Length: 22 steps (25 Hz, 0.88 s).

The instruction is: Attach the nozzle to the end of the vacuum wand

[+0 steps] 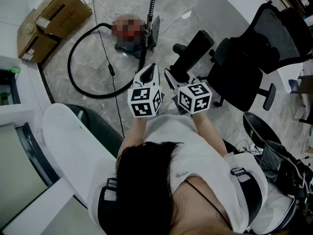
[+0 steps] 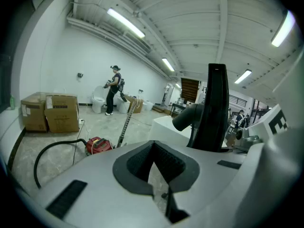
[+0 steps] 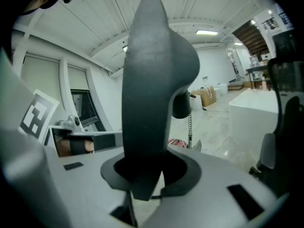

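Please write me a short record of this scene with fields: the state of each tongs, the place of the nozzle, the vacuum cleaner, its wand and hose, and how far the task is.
left tongs: shut, holding nothing
right tongs: shut on the nozzle
nozzle: black, held up in front of the person
vacuum cleaner: red, on the floor ahead
wand: rises at a slant beside the vacuum cleaner, touched by neither tongs
hose: black, loops over the floor
task: nozzle not yet on the wand
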Each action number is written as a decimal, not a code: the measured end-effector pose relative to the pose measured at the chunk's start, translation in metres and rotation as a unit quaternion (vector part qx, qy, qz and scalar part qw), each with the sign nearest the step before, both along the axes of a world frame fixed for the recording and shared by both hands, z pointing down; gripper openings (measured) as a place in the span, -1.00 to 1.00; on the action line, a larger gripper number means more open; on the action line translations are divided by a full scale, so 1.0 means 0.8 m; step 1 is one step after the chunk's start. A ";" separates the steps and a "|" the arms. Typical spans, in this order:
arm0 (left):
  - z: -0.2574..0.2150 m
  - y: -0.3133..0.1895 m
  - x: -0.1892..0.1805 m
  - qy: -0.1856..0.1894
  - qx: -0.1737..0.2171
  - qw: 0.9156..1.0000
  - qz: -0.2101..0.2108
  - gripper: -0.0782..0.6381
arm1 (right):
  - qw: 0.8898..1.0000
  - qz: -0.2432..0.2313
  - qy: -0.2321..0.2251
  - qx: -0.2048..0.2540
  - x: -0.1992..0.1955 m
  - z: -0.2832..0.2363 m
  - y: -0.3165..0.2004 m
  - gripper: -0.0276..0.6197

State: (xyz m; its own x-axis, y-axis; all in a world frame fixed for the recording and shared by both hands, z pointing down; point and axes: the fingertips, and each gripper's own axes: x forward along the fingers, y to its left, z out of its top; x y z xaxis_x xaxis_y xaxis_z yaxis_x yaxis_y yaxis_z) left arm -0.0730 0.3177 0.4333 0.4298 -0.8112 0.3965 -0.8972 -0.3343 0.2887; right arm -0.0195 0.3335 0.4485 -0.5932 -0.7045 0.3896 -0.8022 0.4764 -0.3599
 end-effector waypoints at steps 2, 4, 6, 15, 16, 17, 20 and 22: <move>0.001 0.007 -0.002 -0.002 0.000 1.000 -0.001 -0.78 | 1.000 0.003 0.005 0.001 0.001 0.001 0.005 -0.58; 0.003 0.009 -0.002 -0.004 -0.001 1.000 -0.001 -0.78 | 1.000 0.008 0.010 0.001 0.003 0.001 0.005 -0.58; 0.004 0.008 0.001 -0.008 -0.002 1.000 0.001 -0.78 | 1.000 0.013 0.014 0.001 0.007 0.000 0.000 -0.58; 0.009 0.011 0.006 -0.017 -0.004 1.000 0.006 -0.78 | 1.000 0.023 -0.016 -0.005 0.014 -0.003 -0.004 -0.58; 0.010 0.011 0.006 -0.018 -0.005 1.000 0.005 -0.78 | 0.999 0.025 -0.020 -0.006 0.015 -0.004 -0.005 -0.58; 0.011 0.011 0.005 -0.018 -0.007 1.000 0.003 -0.78 | 0.999 0.027 -0.022 -0.007 0.017 -0.004 -0.006 -0.58; 0.015 0.011 0.008 -0.019 -0.014 1.000 0.002 -0.78 | 0.999 0.027 -0.023 -0.009 0.024 -0.005 -0.005 -0.58; 0.016 0.009 0.013 -0.018 -0.014 1.000 0.004 -0.78 | 0.999 0.025 -0.025 -0.010 0.027 -0.004 -0.006 -0.58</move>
State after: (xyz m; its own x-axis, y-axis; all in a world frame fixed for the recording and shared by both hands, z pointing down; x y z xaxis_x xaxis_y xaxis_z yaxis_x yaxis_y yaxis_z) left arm -0.0623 0.3248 0.4462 0.4206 -0.7960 0.4353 -0.9048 -0.3331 0.2652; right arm 0.0022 0.3288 0.4450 -0.5771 -0.7255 0.3750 -0.8052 0.4288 -0.4096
